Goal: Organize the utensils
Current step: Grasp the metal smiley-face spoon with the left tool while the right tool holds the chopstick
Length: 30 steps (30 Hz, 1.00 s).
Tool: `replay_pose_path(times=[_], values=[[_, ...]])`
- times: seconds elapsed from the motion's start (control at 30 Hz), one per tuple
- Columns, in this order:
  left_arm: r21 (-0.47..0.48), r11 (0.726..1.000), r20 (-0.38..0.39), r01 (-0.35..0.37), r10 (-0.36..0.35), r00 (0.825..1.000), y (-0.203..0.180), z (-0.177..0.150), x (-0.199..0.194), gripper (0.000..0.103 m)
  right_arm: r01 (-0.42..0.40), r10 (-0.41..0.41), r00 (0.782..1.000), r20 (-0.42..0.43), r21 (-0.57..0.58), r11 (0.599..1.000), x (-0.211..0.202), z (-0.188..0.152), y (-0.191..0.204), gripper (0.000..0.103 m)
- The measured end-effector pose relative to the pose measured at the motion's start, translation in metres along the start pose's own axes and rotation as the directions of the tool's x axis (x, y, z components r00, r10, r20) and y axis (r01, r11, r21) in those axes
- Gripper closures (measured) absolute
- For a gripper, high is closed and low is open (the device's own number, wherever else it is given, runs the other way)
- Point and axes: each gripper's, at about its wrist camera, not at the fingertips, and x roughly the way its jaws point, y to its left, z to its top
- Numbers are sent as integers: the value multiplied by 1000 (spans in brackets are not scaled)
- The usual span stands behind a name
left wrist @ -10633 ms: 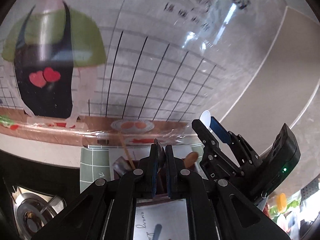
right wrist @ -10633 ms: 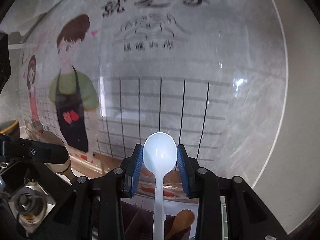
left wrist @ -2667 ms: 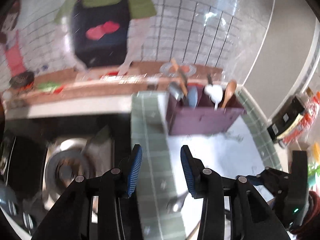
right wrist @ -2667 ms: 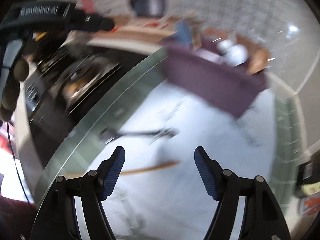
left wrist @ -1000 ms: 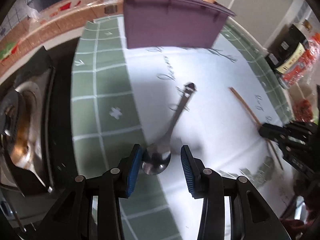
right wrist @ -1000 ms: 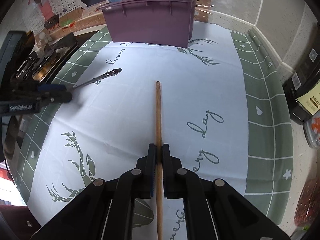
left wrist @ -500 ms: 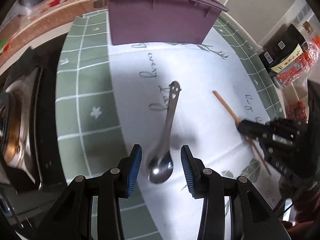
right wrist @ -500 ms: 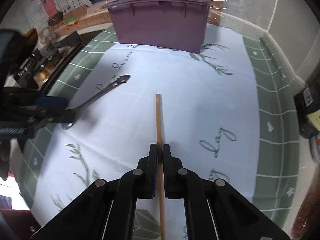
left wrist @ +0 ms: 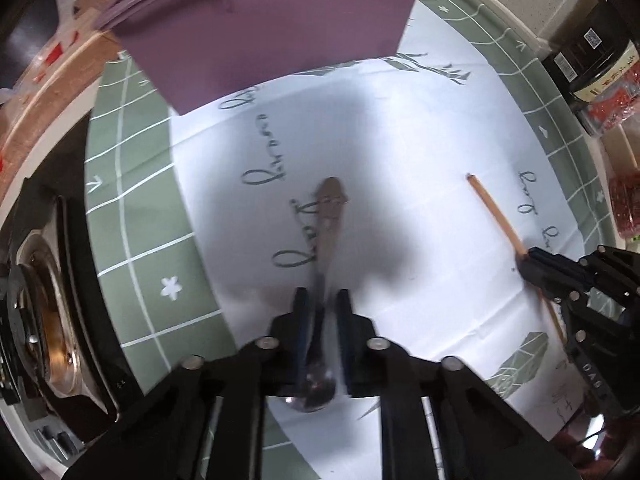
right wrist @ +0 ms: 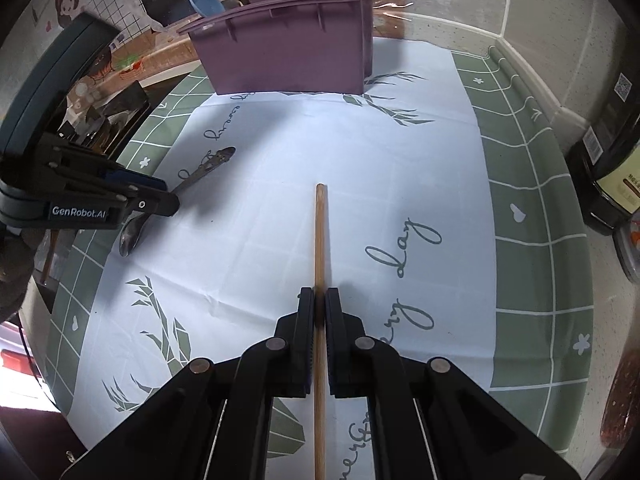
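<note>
White cloth (right wrist: 400, 184) under blurred metal spoon (left wrist: 326, 232)

My left gripper (left wrist: 321, 300) and right gripper (right wrist: 320, 300) are matte black plastic, with blue ribbed pads (left wrist: 301, 320) lining the fingers and silver screws (right wrist: 275, 344) at the linkage joints. White "GenRobot.AI" lettering (right wrist: 79, 211) marks the left one's side.

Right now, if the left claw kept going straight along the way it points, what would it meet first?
Apparently the tablecloth right under it. The left claw points down at the cloth, already shut on the metal spoon, and nothing else shows in between. The remaining gap is hard to judge.
</note>
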Motion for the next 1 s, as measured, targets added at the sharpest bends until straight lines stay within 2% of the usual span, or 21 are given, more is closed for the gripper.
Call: replay_pose_path(times=[0.1, 0.2, 0.3, 0.37, 0.53, 0.6, 0.73, 0.87, 1.0], values=[[-9, 1000, 11, 20, -20, 1000, -1, -2, -1, 97, 6, -6, 1000, 0, 5, 1000, 0, 1, 0, 98], [-63, 996, 83, 68, -62, 995, 5, -14, -13, 97, -7, 7, 1000, 8, 21, 1000, -2, 0, -2, 98], [-124, 985, 193, 118, -93, 977, 12, -31, -33, 97, -21, 20, 999, 27, 47, 999, -6, -1, -6, 98], [-179, 970, 261, 167, -117, 958, 23, -47, -45, 97, -29, 26, 999, 44, 60, 998, -10, -2, -8, 98], [-247, 943, 355, 225, -128, 926, 26, -70, -64, 97, -49, 45, 997, 65, 65, 997, -17, -2, -8, 100], [-257, 937, 381, 239, -129, 915, 27, -80, -71, 97, -58, 54, 997, 57, 58, 997, -17, -1, -7, 100], [-278, 928, 413, 247, -117, 903, 33, -92, -77, 97, -16, 16, 1000, 21, 32, 999, -10, 3, -4, 98], [-295, 922, 424, 252, -111, 899, 35, -100, -74, 97, -7, 6, 1000, 4, 33, 999, 1, 10, -4, 97], [-314, 911, 420, 268, -120, 899, 40, -107, -71, 97, 16, -15, 1000, -3, 12, 1000, 9, 20, 0, 91]])
